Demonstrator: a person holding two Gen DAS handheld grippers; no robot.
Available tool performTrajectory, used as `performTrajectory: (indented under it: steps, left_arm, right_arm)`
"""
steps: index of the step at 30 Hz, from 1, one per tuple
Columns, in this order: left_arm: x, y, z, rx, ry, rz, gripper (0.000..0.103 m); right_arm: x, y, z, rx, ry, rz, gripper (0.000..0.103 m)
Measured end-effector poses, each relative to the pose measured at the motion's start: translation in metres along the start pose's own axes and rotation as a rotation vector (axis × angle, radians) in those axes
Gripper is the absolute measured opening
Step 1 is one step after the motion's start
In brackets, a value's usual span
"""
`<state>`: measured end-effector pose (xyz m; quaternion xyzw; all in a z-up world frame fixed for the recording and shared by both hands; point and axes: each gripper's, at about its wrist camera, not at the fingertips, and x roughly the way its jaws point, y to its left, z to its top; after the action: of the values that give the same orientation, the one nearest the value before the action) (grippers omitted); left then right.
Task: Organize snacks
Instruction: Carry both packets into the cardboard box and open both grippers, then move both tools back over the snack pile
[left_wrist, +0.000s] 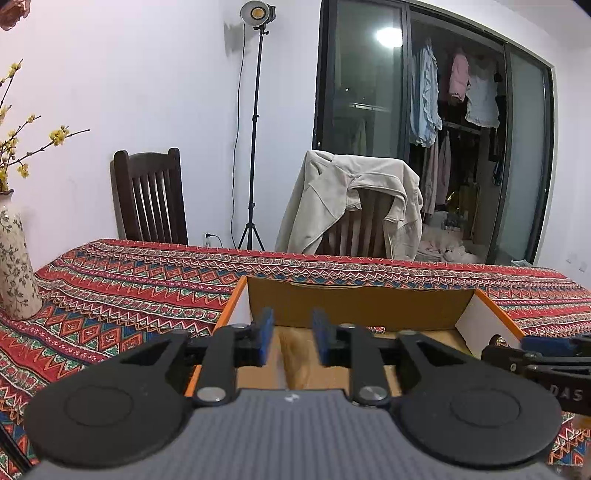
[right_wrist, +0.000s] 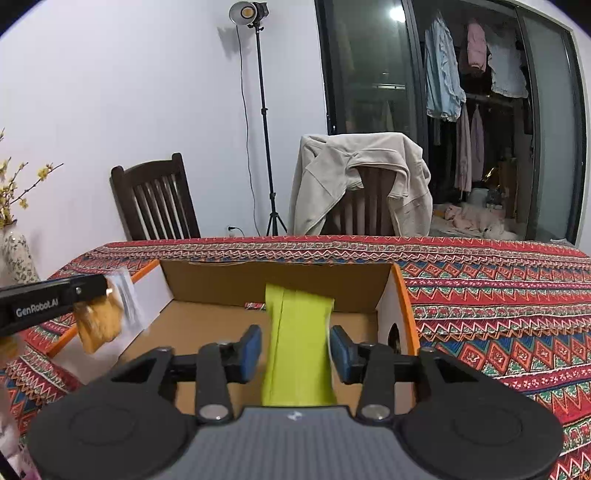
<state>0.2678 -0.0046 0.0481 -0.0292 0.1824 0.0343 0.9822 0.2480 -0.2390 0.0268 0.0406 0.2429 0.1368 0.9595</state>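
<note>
Left wrist view: the left gripper (left_wrist: 291, 341) sat at lower centre of the frame, over the near edge of the cardboard box (left_wrist: 362, 306), which had orange outer sides. Its blue pads (left_wrist: 266, 339) stood apart with a clear gap; a blurred orange-brown snack packet (left_wrist: 295, 354) showed in that gap, but whether the pads touched it could not be told here. The tip of the right gripper (left_wrist: 546, 345) entered at the right edge, beside the box's right wall. The box rested on a red patterned tablecloth (left_wrist: 129, 280). A floral vase (left_wrist: 16, 266) stood at the left edge. Two dark chairs stood behind the table; a beige jacket (left_wrist: 351, 199) hung over the right one.

Right wrist view: the right gripper (right_wrist: 295, 354) was at lower centre, over the open box (right_wrist: 273, 284). Its pads (right_wrist: 251, 352) were spread wide, with a lime-green packet (right_wrist: 299, 347) between them, apparently touching neither; the packet leaned into the box toward the far wall. At the left of the frame, the left gripper (right_wrist: 107, 291) was clamped on the clear top of the orange-brown snack packet (right_wrist: 99, 325), which hung beside the box's left wall. A small red wrapper (right_wrist: 255, 305) lay on the box floor by the far wall. A light stand (right_wrist: 264, 122) stood against the white wall.
</note>
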Motion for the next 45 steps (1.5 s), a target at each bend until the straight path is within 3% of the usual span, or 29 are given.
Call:
performTrajectory:
  steps: [1, 2, 3, 6, 20, 30, 45]
  left_arm:
    - [-0.001, 0.001, -0.001, -0.006, -0.004, -0.001, 0.067]
    - [-0.003, 0.003, -0.001, -0.016, -0.011, -0.001, 0.081]
    - [-0.006, 0.004, -0.001, -0.027, -0.018, 0.009, 0.103]
    - [-0.013, 0.009, -0.002, -0.055, -0.061, 0.017, 0.103]
    - [-0.035, 0.006, 0.011, -0.07, -0.063, -0.004, 0.103]
    - [-0.077, 0.005, 0.02, -0.045, -0.088, -0.018, 0.103]
    - [-0.135, 0.027, -0.022, -0.016, -0.032, -0.034, 0.103]
  right_arm:
    - [-0.002, 0.0, 0.0, 0.002, -0.008, 0.003, 0.082]
    - [-0.005, 0.0, -0.001, 0.003, -0.019, 0.008, 0.097]
    - [-0.007, 0.001, -0.001, 0.002, -0.028, 0.015, 0.103]
    - [-0.01, 0.002, -0.002, 0.0, -0.035, 0.02, 0.103]
    - [-0.041, 0.005, 0.004, -0.003, -0.113, 0.013, 0.103]
    - [-0.086, 0.021, 0.003, -0.049, -0.158, 0.009, 0.103]
    - [-0.156, 0.035, -0.052, -0.073, -0.137, 0.03, 0.103]
